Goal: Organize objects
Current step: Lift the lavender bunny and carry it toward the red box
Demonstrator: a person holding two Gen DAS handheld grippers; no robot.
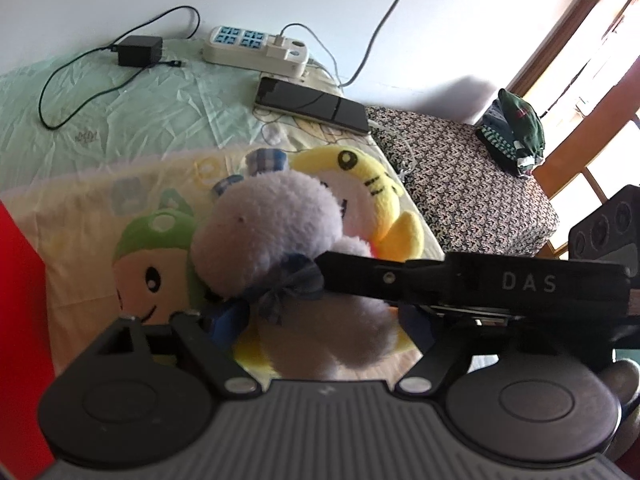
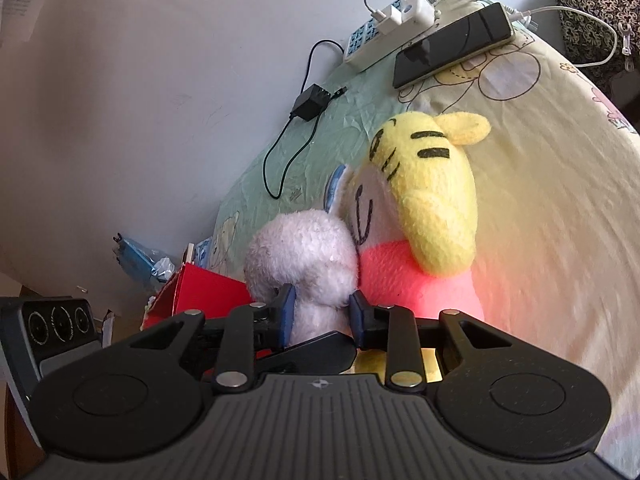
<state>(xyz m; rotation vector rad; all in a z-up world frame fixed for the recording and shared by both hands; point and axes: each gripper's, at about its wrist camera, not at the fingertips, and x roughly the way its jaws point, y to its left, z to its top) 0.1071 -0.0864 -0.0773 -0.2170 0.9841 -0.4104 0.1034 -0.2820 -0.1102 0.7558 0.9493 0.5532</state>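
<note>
- Bed [image 2: 540,200] with cartoon sheet against a pale wall; power strip [image 1: 256,50], phone [image 1: 312,106] and charger [image 1: 140,51] lie at its far end.
- Right gripper [image 2: 322,314] pinches the lilac plush [image 2: 300,252], which presses against the yellow tiger plush [image 2: 432,192].
- Left gripper [image 1: 320,332] spread open around the same lilac toy.
- Judged early: both plushes on the bed, red box [image 2: 204,292] beside it.
</note>
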